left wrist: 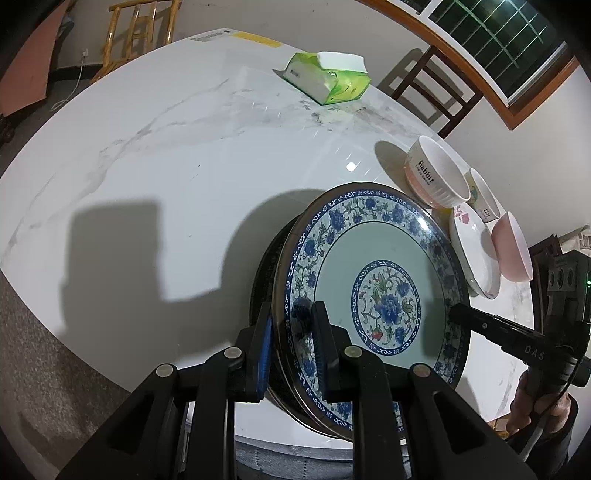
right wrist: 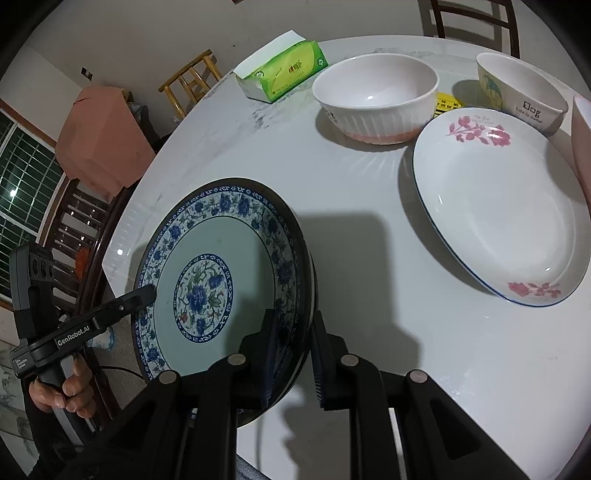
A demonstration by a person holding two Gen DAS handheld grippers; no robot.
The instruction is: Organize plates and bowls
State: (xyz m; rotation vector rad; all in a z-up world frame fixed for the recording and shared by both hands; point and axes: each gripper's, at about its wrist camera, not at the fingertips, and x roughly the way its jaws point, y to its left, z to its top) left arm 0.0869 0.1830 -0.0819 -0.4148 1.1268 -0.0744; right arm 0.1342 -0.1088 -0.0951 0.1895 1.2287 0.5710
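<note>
Two plates are counted: one blue floral plate point(left wrist: 373, 306), with a dark underside and held tilted above the near edge of the marble table point(left wrist: 177, 177), and one white plate with pink flowers point(right wrist: 498, 206), laid flat on the table well to the right of it. Three bowls are counted at the far right of the table: one ribbed white bowl with a pink base point(right wrist: 376, 98), one cream bowl with lettering point(right wrist: 517, 92), and one pink bowl point(left wrist: 513, 245), of which only an edge is seen in the right wrist view. One green tissue pack point(left wrist: 327, 77) is recorded at the far side of the table. Two grippers are counted. The left gripper point(left wrist: 291, 350) is closed narrowly on the plate's left rim, one finger on each face. The right gripper point(right wrist: 293, 362) is clamped likewise on the opposite rim. Two wooden chairs are seen beyond the table, one pale point(left wrist: 140, 33) and one dark point(left wrist: 436, 88).
</note>
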